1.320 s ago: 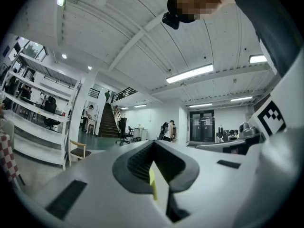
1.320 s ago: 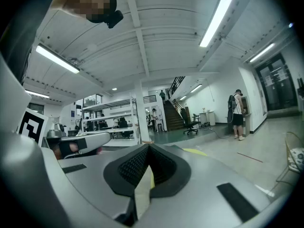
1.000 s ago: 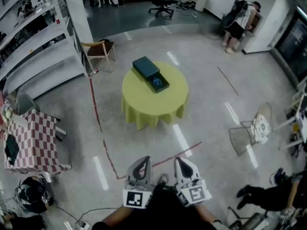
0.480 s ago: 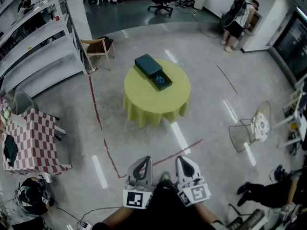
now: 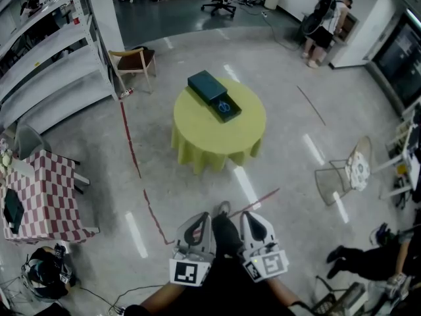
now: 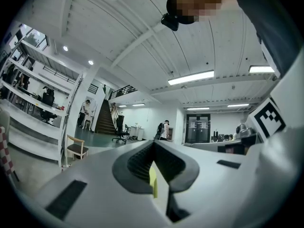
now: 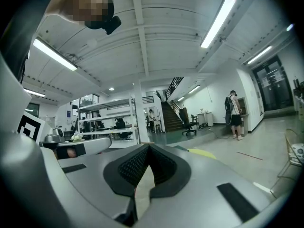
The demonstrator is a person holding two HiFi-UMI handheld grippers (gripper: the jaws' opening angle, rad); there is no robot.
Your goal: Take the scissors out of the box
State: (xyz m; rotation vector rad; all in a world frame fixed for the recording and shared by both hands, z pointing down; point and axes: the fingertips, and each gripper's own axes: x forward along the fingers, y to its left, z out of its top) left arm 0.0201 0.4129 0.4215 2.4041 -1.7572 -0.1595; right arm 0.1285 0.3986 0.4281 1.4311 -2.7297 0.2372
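Far ahead in the head view stands a round table with a yellow-green cloth (image 5: pixel 209 139). On it lies a dark teal box (image 5: pixel 228 110), open, with the blue-handled scissors (image 5: pixel 224 106) inside; its lid (image 5: pixel 206 84) lies just behind it. Both grippers are held low and close to my body, well short of the table. The left gripper (image 5: pixel 198 224) and the right gripper (image 5: pixel 252 222) are shut with nothing in them. In the left gripper view the left gripper (image 6: pixel 153 144) points up at the ceiling, and a sliver of the yellow-green cloth (image 6: pixel 153 182) shows between its jaws. The right gripper (image 7: pixel 148 147) also points upward in its own view.
A wooden chair (image 5: pixel 134 62) and white shelving (image 5: pixel 52 64) stand left of the table. A red-checked table (image 5: pixel 39 199) is at the near left, a wire chair (image 5: pixel 345 176) at the right. Red tape (image 5: pixel 131 153) crosses the floor. A person (image 5: pixel 322 25) stands far back; legs (image 5: pixel 365 262) lie at the lower right.
The table has drifted slightly right and lower in the head view as I walk toward it. A dark shoe now shows between the two grippers. Both grippers stay shut.
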